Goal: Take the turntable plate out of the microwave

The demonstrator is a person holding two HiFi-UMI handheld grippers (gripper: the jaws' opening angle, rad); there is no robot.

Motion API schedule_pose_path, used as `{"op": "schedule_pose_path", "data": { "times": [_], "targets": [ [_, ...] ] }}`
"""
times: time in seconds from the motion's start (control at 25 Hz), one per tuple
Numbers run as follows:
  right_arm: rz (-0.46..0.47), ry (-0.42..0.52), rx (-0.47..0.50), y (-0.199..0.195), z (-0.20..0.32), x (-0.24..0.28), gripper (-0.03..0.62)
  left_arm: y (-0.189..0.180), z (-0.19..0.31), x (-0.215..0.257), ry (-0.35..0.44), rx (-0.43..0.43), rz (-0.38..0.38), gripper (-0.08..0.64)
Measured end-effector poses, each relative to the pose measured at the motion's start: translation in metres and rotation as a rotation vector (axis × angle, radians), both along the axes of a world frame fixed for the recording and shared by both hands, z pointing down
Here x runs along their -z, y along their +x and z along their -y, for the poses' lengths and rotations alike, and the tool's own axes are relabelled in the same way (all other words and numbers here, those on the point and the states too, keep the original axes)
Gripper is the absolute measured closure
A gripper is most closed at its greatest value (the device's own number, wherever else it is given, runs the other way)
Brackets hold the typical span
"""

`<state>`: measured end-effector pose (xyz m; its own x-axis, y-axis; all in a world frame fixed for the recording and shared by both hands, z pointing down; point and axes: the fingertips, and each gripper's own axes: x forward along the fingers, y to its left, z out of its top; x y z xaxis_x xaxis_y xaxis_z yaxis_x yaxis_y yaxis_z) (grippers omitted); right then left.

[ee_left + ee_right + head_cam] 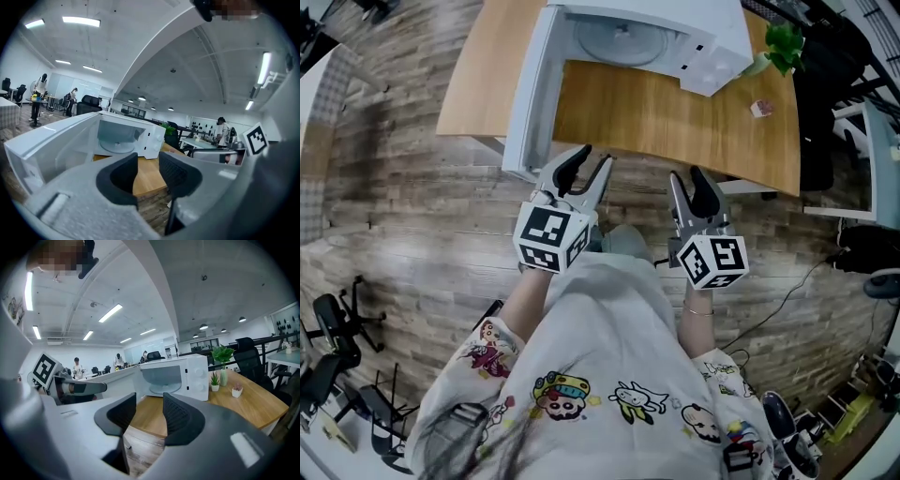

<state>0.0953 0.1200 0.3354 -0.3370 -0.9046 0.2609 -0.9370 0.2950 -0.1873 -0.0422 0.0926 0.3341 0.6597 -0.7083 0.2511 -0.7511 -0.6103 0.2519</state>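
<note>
ok so the microwave [698,42] sits at the far side of a wooden bench [675,122] with its door [530,94] swung all the way open on the left, sticking out past the bench's near edge. The plate [619,42] is inside the oven, lying flat on the cavity floor, and nothing is touching it. Both gripper views look straight into the open cavity and you can see the pale round disc in there. The left tool [591,161] is held out over the wood floor [412,216] just short of the bench, its tips close to the outer end of the door; its jaws are spread fairly wide, with only bench and floor showing through the gap. The right tool [686,178] is beside it, also short of the bench edge, with its jaws wide apart and nothing between them. Both point roughly level toward the microwave, well apart from the plate. Right of the microwave there's a green plant [783,42] and a tiny pot [759,108] nearer the bench's right end. In the head view the person's pale shirt with cartoon prints fills the bottom
</note>
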Motion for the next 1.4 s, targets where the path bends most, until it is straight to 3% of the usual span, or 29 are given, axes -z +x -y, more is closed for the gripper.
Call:
{"op": "schedule_pose_path", "data": {
  "times": [0.44,1.04,1.4],
  "targets": [
    [0.023,-0.059,-0.02,0.02,0.042,-0.016,0.411,0.018,0.041,-0.013,-0.054,0.011,-0.029,0.394],
    [0.039,-0.068,0.109,0.05,0.178,-0.017,0.408,0.053,0.164,-0.021,-0.088,0.127,-0.057,0.385],
    [0.067,-0.063,0.189,0.05,0.227,-0.018,0.41,0.053,0.21,-0.021,-0.086,0.202,-0.054,0.387]
  ]
}}
